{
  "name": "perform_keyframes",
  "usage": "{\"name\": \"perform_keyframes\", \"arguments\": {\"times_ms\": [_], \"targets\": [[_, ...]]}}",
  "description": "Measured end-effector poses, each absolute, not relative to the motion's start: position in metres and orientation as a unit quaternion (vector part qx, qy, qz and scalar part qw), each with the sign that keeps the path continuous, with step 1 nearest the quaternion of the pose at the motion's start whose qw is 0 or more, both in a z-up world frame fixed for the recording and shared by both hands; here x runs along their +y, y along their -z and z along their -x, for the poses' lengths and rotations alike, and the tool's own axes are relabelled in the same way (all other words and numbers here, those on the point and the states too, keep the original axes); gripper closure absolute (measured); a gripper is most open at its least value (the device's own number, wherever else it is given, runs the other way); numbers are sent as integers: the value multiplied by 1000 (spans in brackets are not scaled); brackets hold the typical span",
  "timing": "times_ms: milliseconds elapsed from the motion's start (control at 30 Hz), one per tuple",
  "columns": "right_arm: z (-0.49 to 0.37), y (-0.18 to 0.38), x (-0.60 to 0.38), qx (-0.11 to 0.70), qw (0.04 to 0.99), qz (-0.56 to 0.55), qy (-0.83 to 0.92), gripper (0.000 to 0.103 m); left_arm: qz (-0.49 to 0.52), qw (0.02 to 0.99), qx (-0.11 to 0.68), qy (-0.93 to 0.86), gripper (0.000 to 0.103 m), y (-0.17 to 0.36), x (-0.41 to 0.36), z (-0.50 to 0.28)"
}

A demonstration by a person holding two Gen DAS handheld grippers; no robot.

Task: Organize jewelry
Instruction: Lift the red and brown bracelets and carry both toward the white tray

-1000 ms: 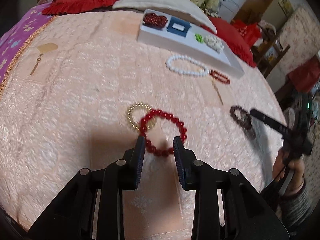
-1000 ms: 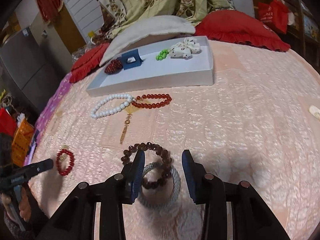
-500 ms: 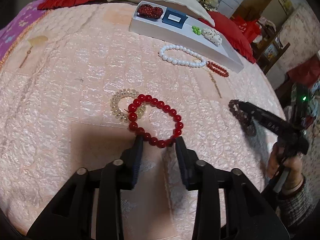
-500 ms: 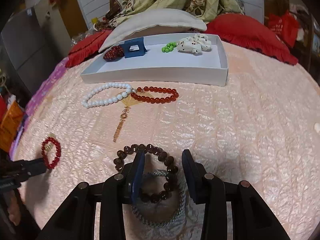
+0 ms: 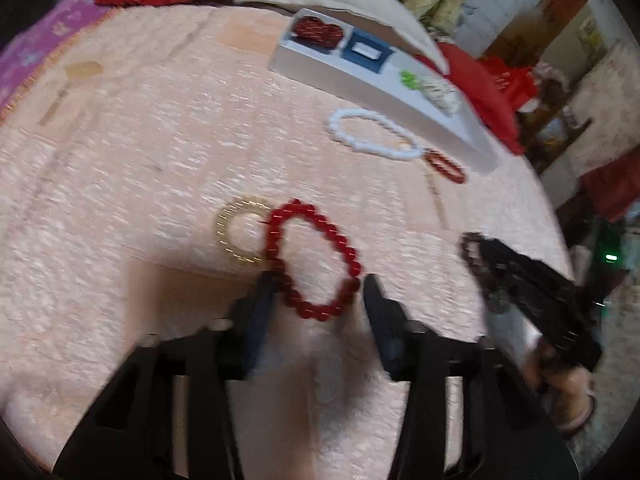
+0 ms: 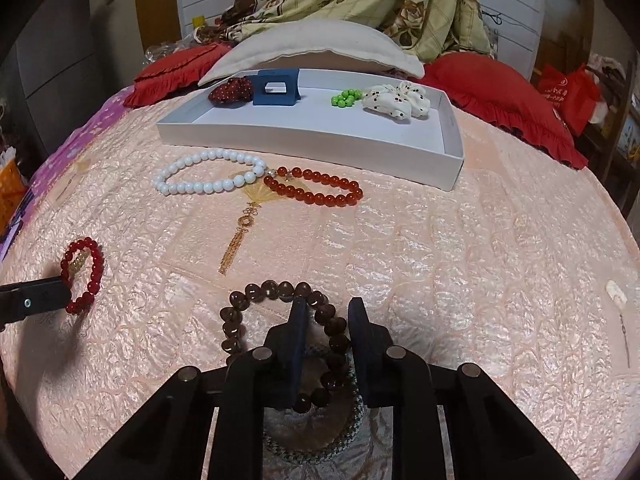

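Note:
A red bead bracelet point(image 5: 316, 260) lies on the pink bedspread, overlapping a gold bead bracelet point(image 5: 240, 232). My left gripper point(image 5: 318, 288) is open, its jaws either side of the red bracelet's near end. A dark brown bead bracelet point(image 6: 280, 320) lies on a grey woven band point(image 6: 320, 440). My right gripper point(image 6: 327, 312) is open, astride the brown bracelet's right side. The white tray point(image 6: 304, 140) stands at the back with a red scrunchie, blue clip, green beads and a white scrunchie.
A white bead bracelet point(image 6: 208, 176) and an orange-red bead bracelet point(image 6: 316, 190) lie in front of the tray. A gold tassel pendant point(image 6: 240, 232) lies below them. Red cushions and a cream pillow point(image 6: 312, 48) lie behind the tray. The bed edge falls away at right.
My left gripper has opened wider around the red bracelet's near end, and its view is blurred by motion. My right gripper has moved forward, one finger inside the brown bracelet's loop.

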State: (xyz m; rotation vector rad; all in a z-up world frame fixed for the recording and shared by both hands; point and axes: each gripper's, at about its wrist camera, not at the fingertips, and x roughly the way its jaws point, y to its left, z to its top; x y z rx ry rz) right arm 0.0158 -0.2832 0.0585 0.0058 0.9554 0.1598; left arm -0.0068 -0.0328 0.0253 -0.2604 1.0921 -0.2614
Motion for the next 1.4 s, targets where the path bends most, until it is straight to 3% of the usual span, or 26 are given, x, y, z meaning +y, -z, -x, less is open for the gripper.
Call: {"name": "perform_keyframes", "arguments": {"times_ms": [33,100,333,667,900,1400], "targets": [[-16,-59,-283,459,885,-2,-77,84,110,843,517,104,92,-24,-34,5],[-15,-59,-281,460,885,1,-79,89,116,843,517,95,95,-22,-32,2],[-7,-79,-282,460,882,5,-99,93,112,842,518,101,95,-39,-28,12],[25,-155,-301,394,913,-34,-104,93,91,881,445,132,95,-128,-21,57],[53,-194,-315,356,929,-35,-98,93,80,897,415,132,95,-162,-26,74],[31,-192,-319,367,926,-27,-81,93,42,901,410,136,95,-162,-33,44]]}}
